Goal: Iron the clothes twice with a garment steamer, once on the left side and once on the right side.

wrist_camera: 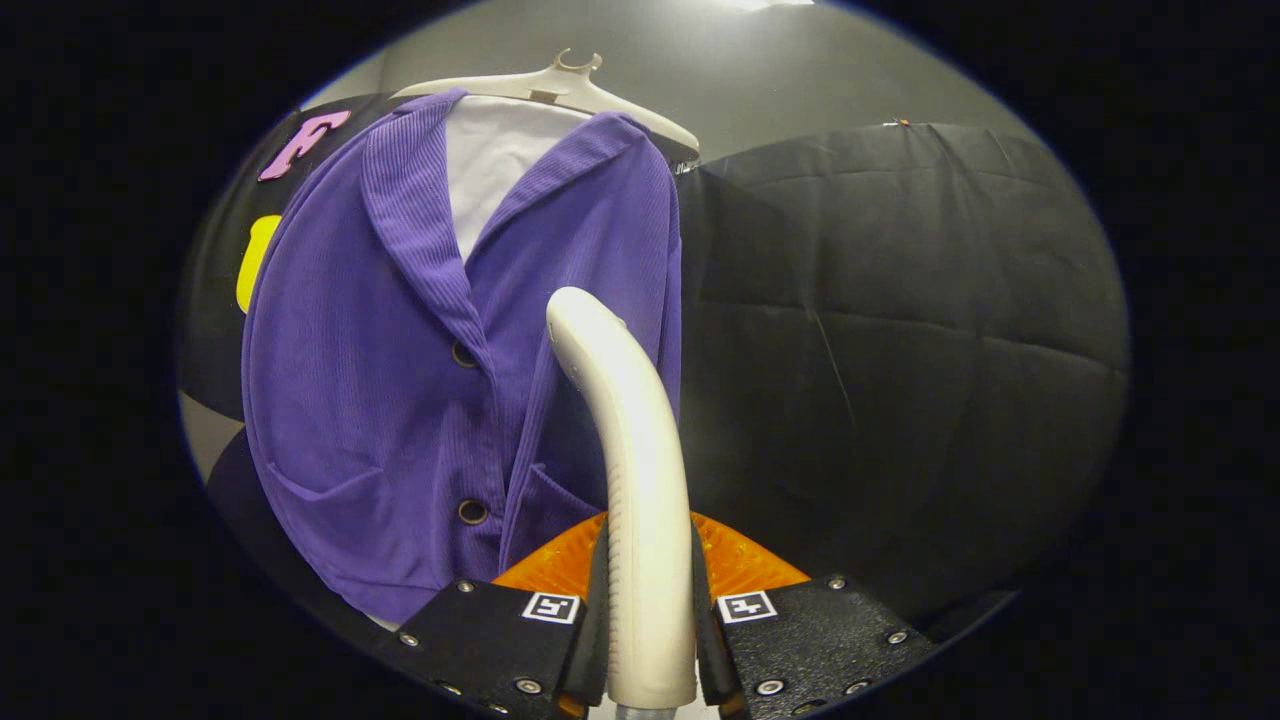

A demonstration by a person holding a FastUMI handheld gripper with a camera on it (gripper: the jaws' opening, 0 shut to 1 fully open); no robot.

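Note:
A purple ribbed cardigan (370, 400) with dark buttons hangs over a white shirt (495, 160) on a pale hanger (560, 85), ahead of the fingers and to their left. My gripper (648, 600) is shut on the cream handle of the garment steamer (630, 450). The handle rises between the fingers and curves forward. Its head end lies against the cardigan's right front panel, beside the button placket. The steamer's face is hidden behind the handle.
The black cloth wall (900, 330) stands behind and right of the garment. A grey wall (780, 70) shows above it. An orange textured part (740, 560) sits just behind the fingers at the handle's base.

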